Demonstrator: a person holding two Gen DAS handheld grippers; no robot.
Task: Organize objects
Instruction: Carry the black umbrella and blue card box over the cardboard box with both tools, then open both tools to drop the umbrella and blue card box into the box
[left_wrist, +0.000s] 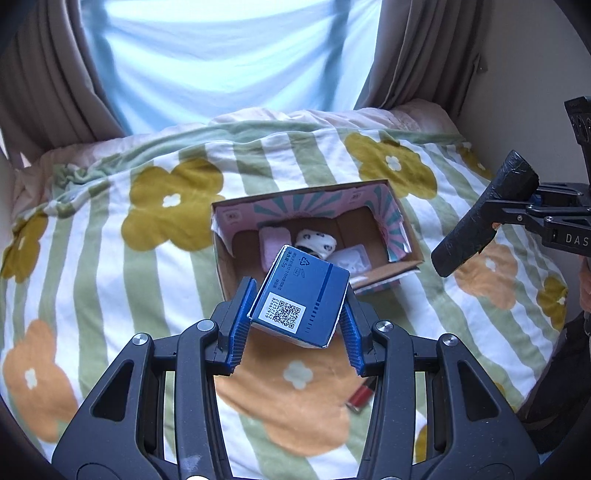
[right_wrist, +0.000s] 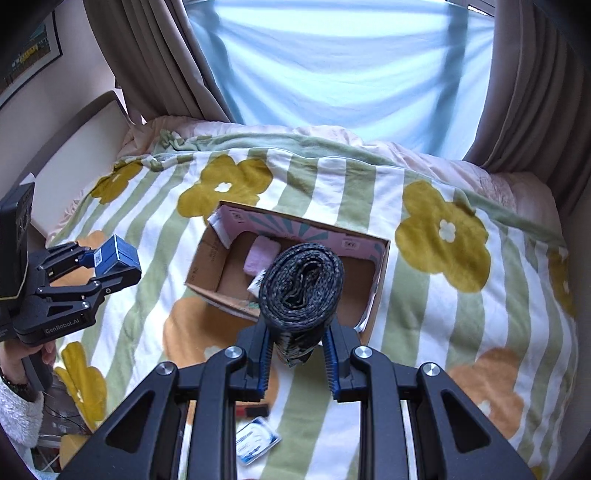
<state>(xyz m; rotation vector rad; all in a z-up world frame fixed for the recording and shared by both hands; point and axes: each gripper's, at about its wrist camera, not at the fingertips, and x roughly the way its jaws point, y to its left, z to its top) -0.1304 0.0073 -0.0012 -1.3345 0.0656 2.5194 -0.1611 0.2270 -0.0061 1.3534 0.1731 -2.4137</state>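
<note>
Now the left hand-held gripper (left_wrist: 295, 325) clamps a blue carton (left_wrist: 301, 295) just before the open cardboard box (left_wrist: 225, 266) on the flowered bed (left_wrist: 110, 229); the right hand-held gripper (right_wrist: 297, 354) grips a dark roll (right_wrist: 301, 284) over the box's near edge.

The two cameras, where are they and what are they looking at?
Left wrist: sits on the left gripper, looking along its fingers at the blue box it holds; the right gripper shows.
Right wrist: sits on the right gripper, looking past its dark roll; the person's hand shows.
Both see the cardboard box on the flowered blanket.
</note>
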